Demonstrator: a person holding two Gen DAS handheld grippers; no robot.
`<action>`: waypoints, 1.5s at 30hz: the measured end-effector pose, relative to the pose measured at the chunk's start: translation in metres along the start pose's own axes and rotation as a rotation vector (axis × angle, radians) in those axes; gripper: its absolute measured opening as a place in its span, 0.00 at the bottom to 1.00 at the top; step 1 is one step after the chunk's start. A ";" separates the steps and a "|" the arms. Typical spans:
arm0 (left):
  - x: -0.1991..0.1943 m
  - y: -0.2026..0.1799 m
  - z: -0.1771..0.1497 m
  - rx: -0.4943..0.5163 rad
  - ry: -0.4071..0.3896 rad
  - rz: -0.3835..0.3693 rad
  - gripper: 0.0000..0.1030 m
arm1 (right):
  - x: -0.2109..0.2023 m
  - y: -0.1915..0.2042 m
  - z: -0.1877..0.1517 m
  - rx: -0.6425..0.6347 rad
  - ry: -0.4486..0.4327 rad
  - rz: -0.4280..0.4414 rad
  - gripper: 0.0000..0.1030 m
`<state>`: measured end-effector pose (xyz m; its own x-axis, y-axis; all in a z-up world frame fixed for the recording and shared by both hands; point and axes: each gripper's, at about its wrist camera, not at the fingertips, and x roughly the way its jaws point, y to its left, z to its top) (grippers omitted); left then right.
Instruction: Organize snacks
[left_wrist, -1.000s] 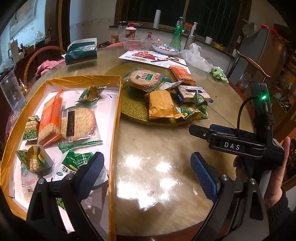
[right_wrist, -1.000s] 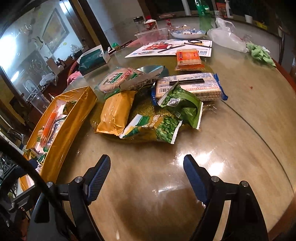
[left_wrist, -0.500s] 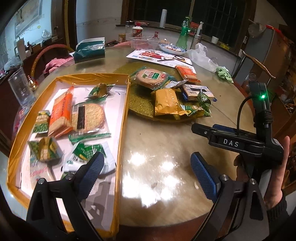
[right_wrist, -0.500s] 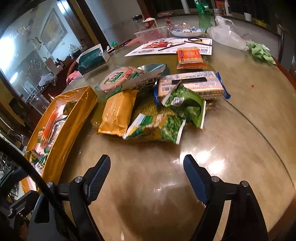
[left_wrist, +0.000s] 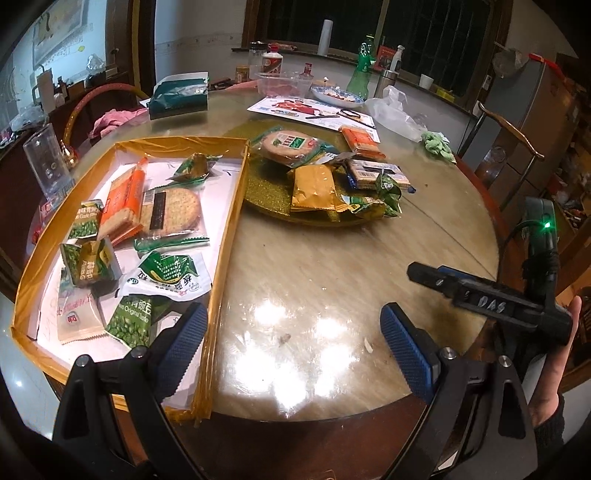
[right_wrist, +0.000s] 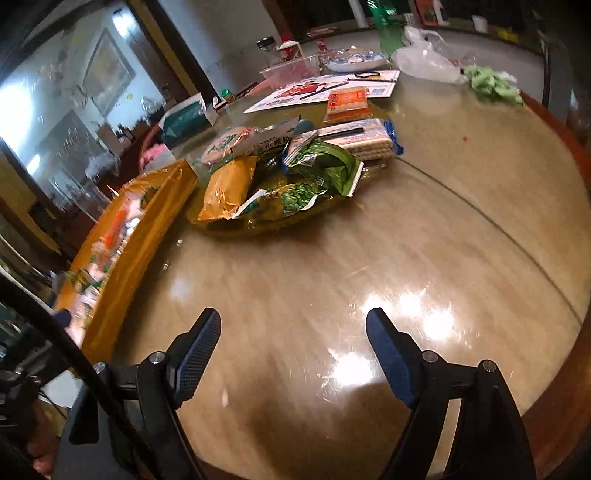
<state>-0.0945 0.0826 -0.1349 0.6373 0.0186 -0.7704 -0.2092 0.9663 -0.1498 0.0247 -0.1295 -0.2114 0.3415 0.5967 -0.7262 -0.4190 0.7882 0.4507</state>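
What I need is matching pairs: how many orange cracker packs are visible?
2. One orange cracker pack lies in the gold tray, left of the round cracker; another on the table beyond the snack pile. More may hide underneath.

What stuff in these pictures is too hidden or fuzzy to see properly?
- Yellow box, right wrist view: only its side wall shows, and the snacks inside are blurred.
- Pea packet, left wrist view: the left gripper finger covers its lower corner.
- Blue cracker pack, left wrist view: its print is too small to read.
- Round cracker pack, right wrist view: a silver wrapper hides part of it.
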 end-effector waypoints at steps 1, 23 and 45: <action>0.001 0.001 0.000 -0.008 0.004 -0.004 0.92 | 0.000 -0.004 0.002 0.022 0.001 0.022 0.79; 0.000 0.010 0.011 -0.018 -0.003 0.029 0.92 | 0.063 0.007 0.066 0.180 0.086 0.070 0.29; 0.167 -0.037 0.126 0.229 0.272 0.053 0.44 | 0.002 -0.019 -0.002 0.063 -0.028 0.050 0.28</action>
<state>0.1133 0.0823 -0.1795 0.4025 0.0314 -0.9149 -0.0458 0.9989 0.0141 0.0320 -0.1435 -0.2226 0.3455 0.6388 -0.6874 -0.3823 0.7648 0.5185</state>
